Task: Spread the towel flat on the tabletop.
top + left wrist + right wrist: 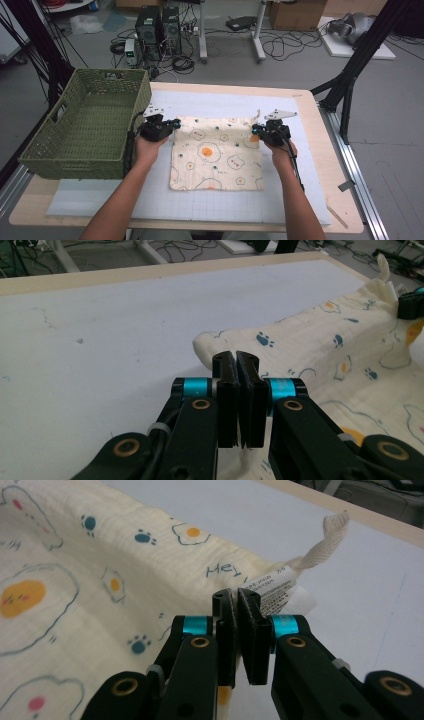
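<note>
Cloth (217,154), cream with fried-egg and paw-print pattern, is lying spread on the white mat (200,205) at table centre, its far edge lifting slightly at both corners.

Left gripper (172,123) is pinching the far left corner of the cloth; in the left gripper view the jaws are standing pressed together with only a thin seam between the pads, and the cloth edge itself is disappearing behind them, so the pinched fabric is hard to make out there. Right gripper (255,129) is clamping the far right corner, jaws likewise closed down to a sliver on the hem.

Right gripper view: a white care label (275,587) is sticking out beside the pads; its print is too small to read. Blue lettering on the cloth next to it is reading "Hey", the rest covered by the jaws. A woven hanging loop (325,542) is standing up from that corner.

Green wicker basket (107,160) is sitting at the table's left edge, just beside the left hand (149,149); its visible interior is holding nothing I can make out, the near inside wall being hidden by the rim.
</note>
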Available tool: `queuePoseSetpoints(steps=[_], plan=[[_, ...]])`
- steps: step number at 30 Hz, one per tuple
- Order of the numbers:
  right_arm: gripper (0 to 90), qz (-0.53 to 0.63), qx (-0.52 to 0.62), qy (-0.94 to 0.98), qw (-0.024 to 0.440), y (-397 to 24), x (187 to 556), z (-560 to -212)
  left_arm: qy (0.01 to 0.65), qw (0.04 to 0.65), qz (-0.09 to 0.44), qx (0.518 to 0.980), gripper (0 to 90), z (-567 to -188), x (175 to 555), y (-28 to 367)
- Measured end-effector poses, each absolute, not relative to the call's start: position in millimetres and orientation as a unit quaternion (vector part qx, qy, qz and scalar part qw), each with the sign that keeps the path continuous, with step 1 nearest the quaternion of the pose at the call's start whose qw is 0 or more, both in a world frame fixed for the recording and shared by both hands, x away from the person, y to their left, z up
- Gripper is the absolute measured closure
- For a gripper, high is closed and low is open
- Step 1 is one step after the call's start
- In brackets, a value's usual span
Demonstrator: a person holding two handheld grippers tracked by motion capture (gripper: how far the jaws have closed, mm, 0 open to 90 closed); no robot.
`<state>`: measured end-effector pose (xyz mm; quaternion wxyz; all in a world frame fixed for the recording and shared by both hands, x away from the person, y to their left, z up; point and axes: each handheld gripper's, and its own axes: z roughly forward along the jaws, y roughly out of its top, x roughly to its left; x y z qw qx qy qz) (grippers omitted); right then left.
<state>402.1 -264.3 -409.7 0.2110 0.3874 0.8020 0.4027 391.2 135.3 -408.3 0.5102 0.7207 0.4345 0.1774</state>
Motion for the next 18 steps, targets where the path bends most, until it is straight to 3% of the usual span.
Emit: queuePoseSetpoints(steps=[18], plan=[[81.0, 0.414, 0.376, 0.804, 0.204, -270.3, 355.5, -415.8, 0.427, 0.534, 0.152, 0.714, 86.8, -415.8, 352.2, 141.9]])
